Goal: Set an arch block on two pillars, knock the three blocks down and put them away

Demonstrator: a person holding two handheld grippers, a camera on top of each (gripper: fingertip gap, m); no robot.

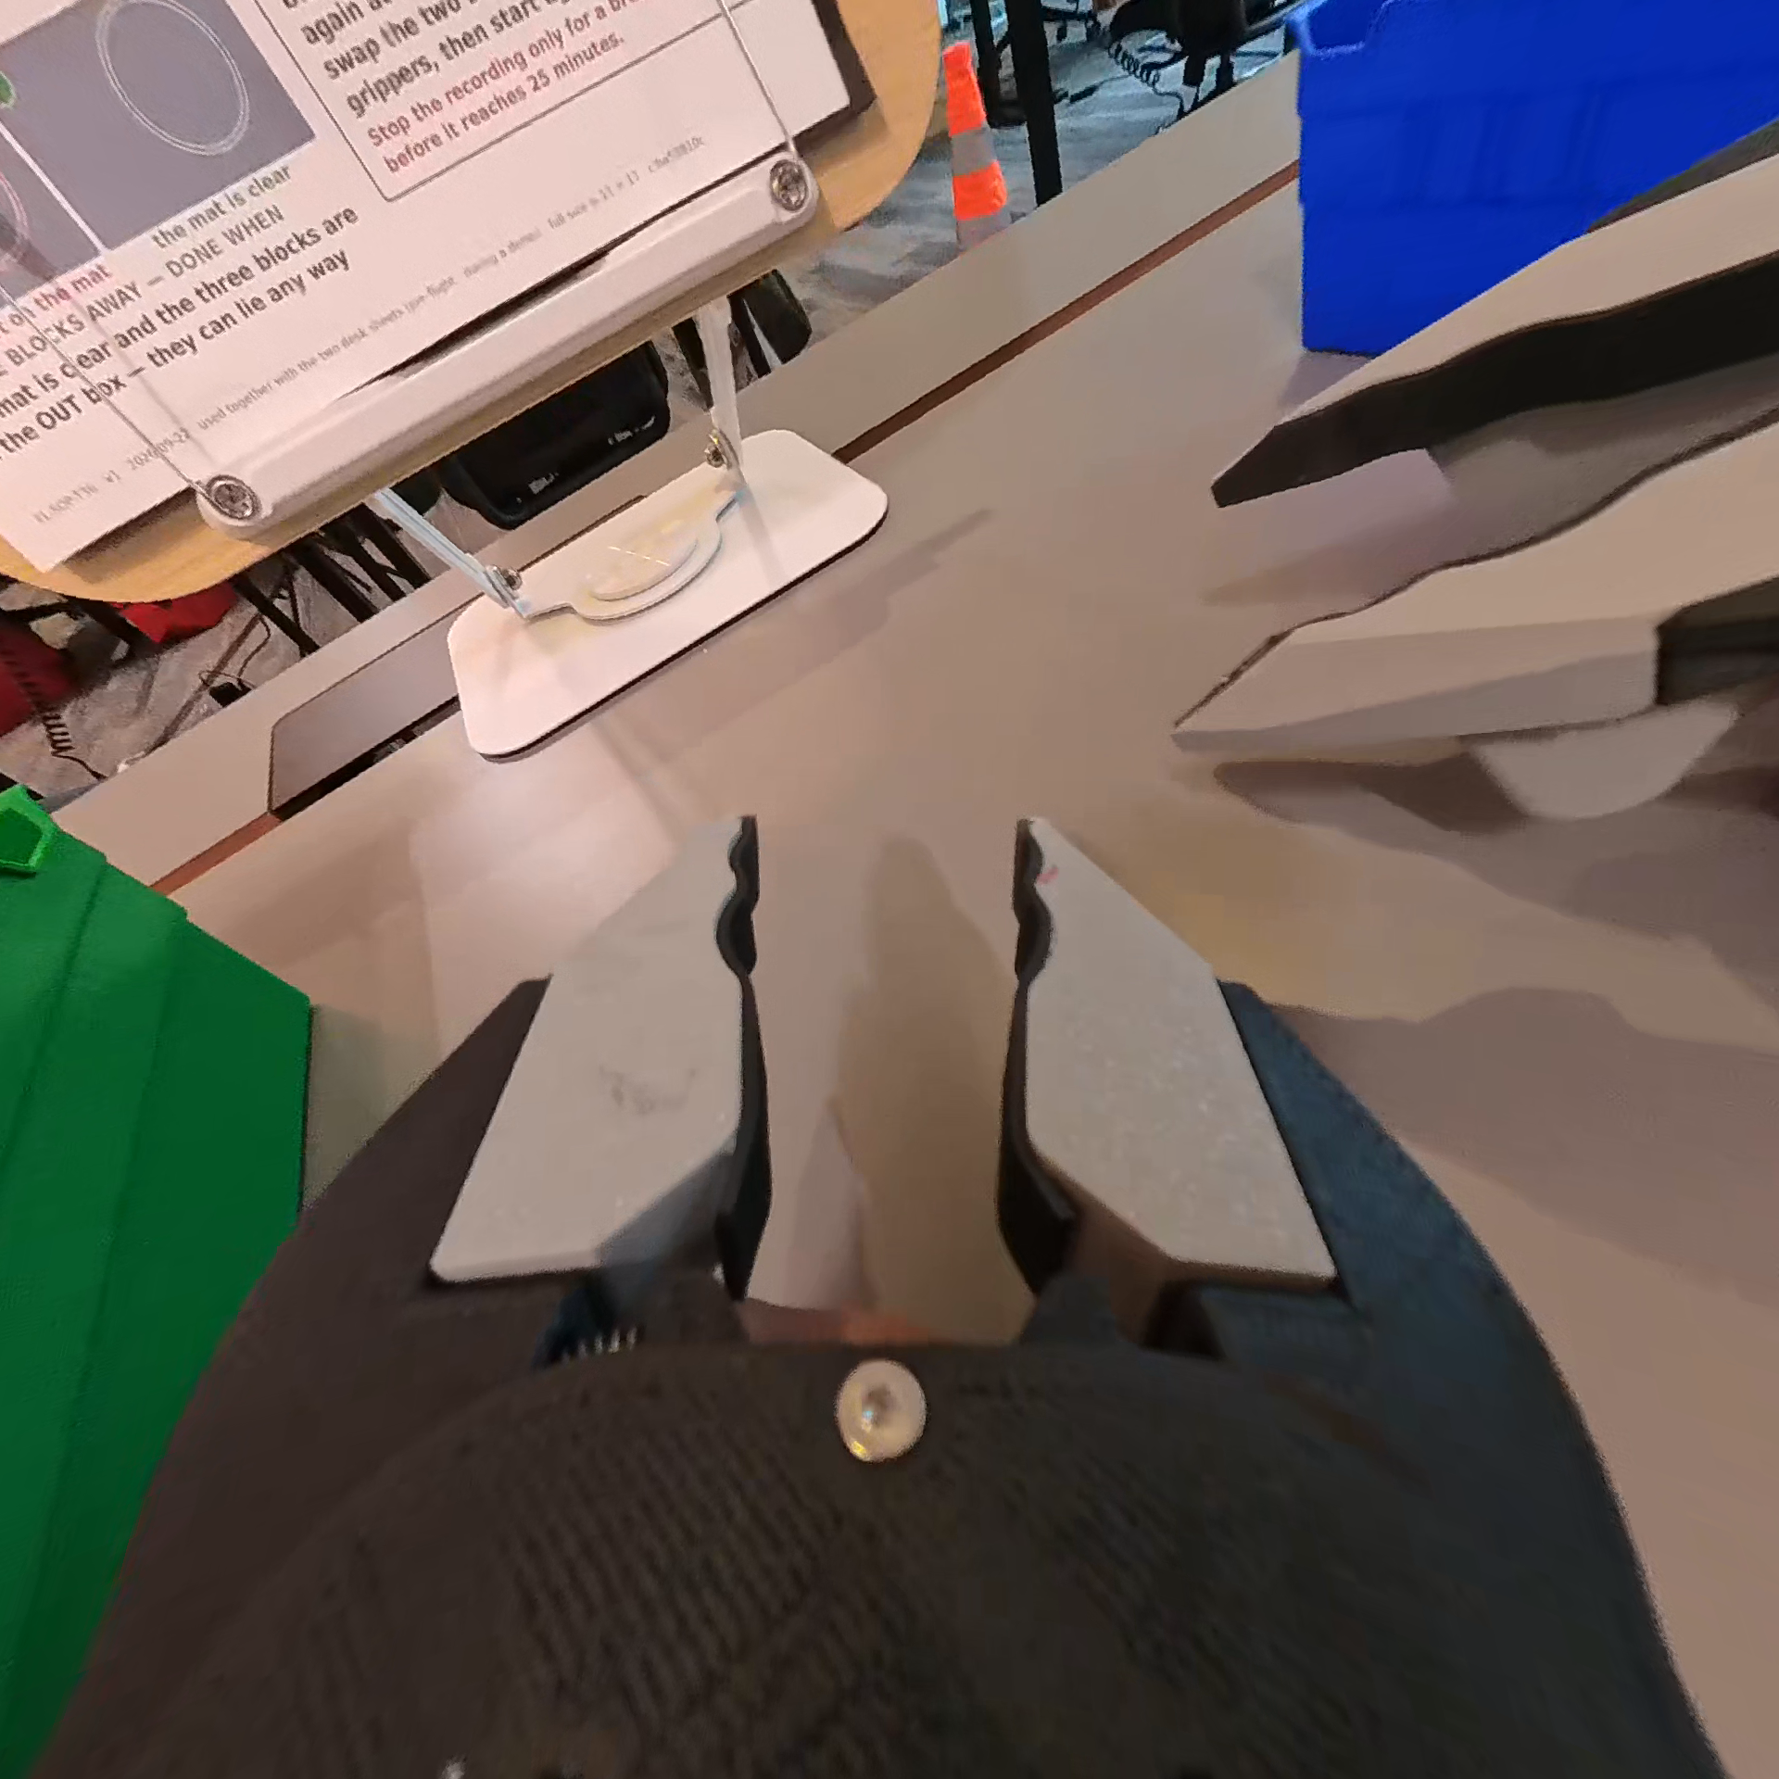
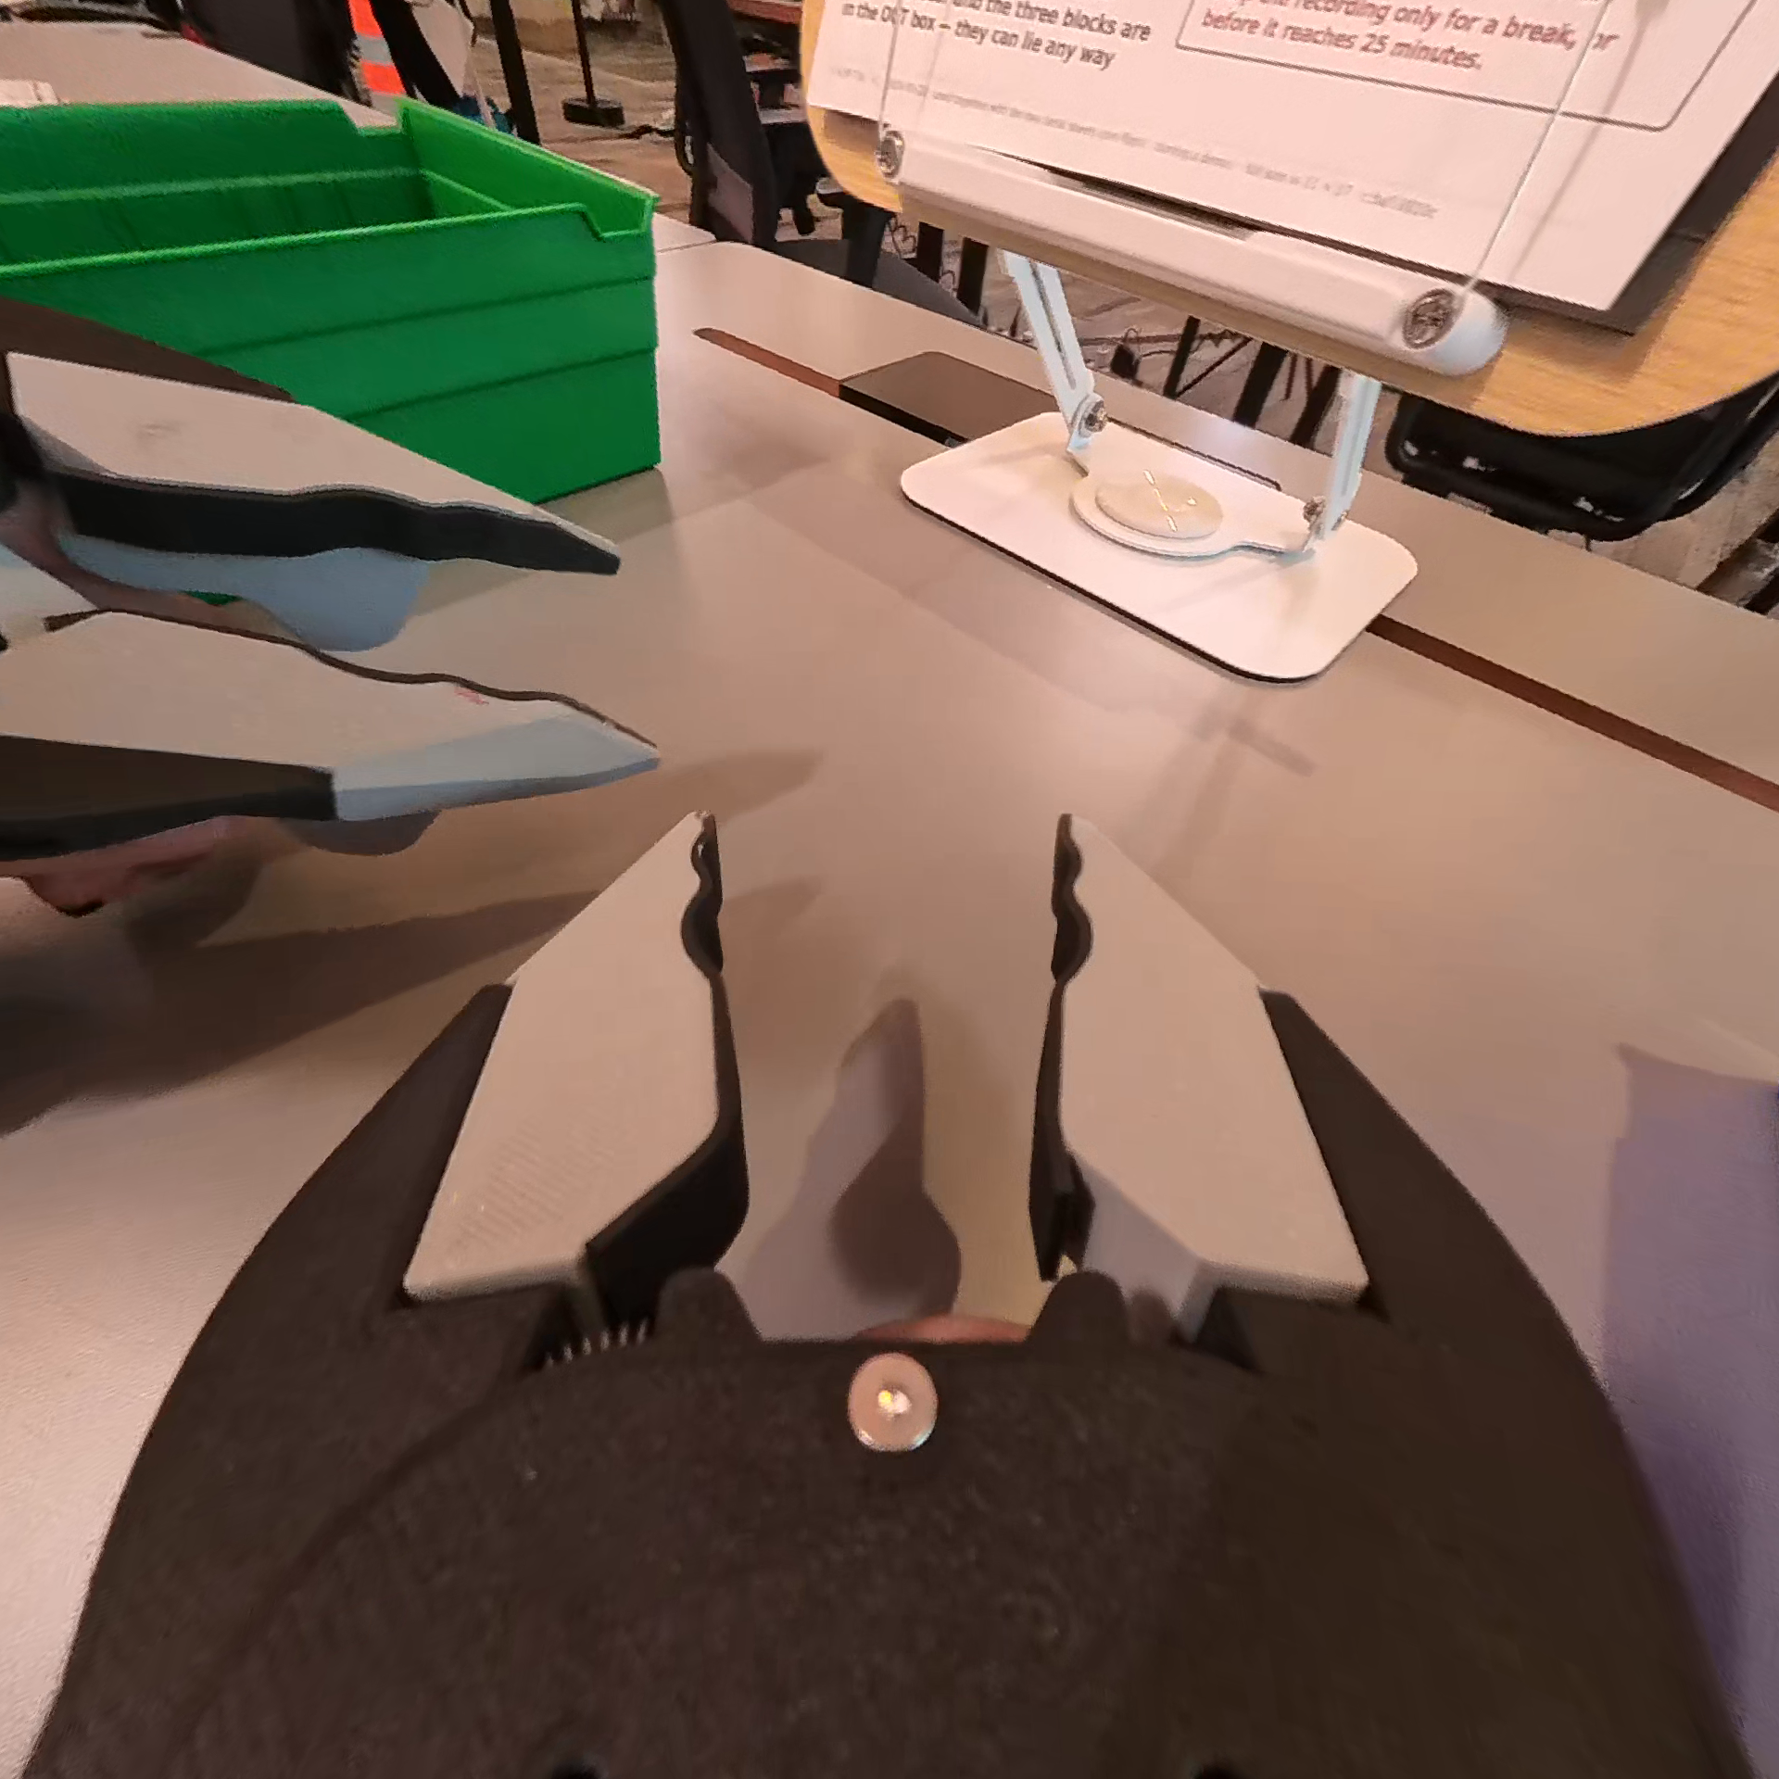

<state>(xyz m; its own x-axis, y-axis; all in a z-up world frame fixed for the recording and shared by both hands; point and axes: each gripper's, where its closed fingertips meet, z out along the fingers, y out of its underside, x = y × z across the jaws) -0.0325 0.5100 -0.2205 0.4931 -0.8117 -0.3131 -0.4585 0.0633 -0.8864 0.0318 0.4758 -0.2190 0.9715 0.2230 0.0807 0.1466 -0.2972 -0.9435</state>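
No arch block or pillar shows in either view. My left gripper (image 1: 886, 828) is open and empty above the grey table (image 1: 963, 597). My right gripper (image 2: 881, 823) is open and empty above the same table (image 2: 866, 626). The right gripper also shows at the right edge of the left wrist view (image 1: 1198, 616), open. The left gripper also shows at the left edge of the right wrist view (image 2: 631, 659), open. The two grippers hang side by side, close together, both pointing toward the far edge.
A green bin (image 2: 385, 289) stands at the left, also in the left wrist view (image 1: 125, 1203). A blue bin (image 1: 1502, 164) stands at the far right. A white stand (image 1: 664, 587) holds an instruction sheet (image 1: 289, 221) at the table's back, also in the right wrist view (image 2: 1165, 539).
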